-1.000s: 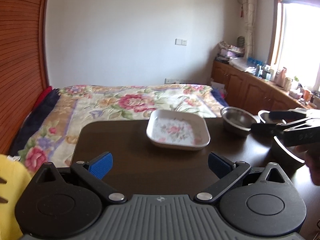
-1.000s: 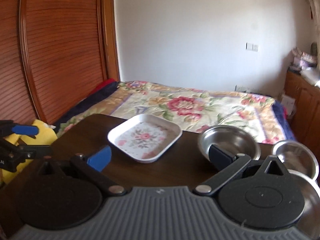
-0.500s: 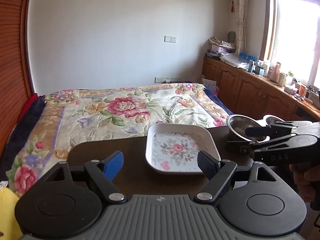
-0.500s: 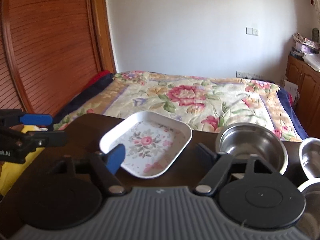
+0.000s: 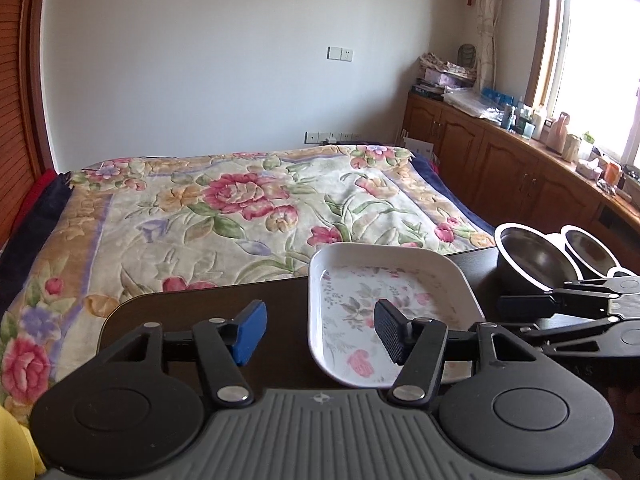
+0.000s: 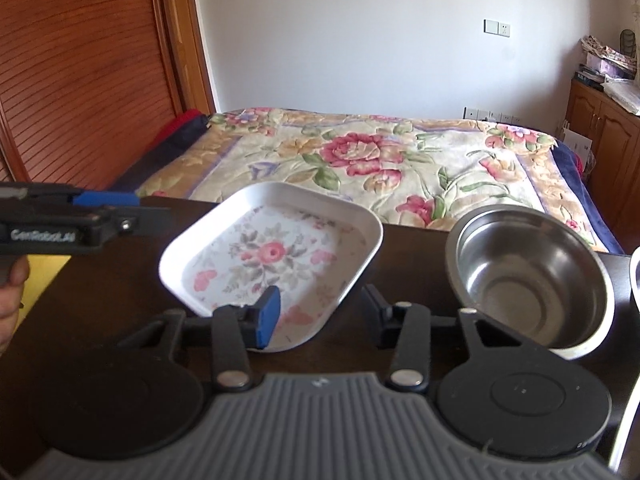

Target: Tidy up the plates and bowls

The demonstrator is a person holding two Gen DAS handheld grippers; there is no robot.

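Tabletop plate (image 6: 272, 256) between parted jaws

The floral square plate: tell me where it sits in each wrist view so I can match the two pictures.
Left wrist view: floral square plate lies right of centre, left of the steel bowl.
Right wrist view: plate at centre, left of the bowl.
Shared landmark: the floral bedspread behind the table.

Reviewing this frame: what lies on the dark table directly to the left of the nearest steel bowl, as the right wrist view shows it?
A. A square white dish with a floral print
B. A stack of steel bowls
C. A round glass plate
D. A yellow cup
A: the square white floral dish sits empty on the table left of the steel bowl.
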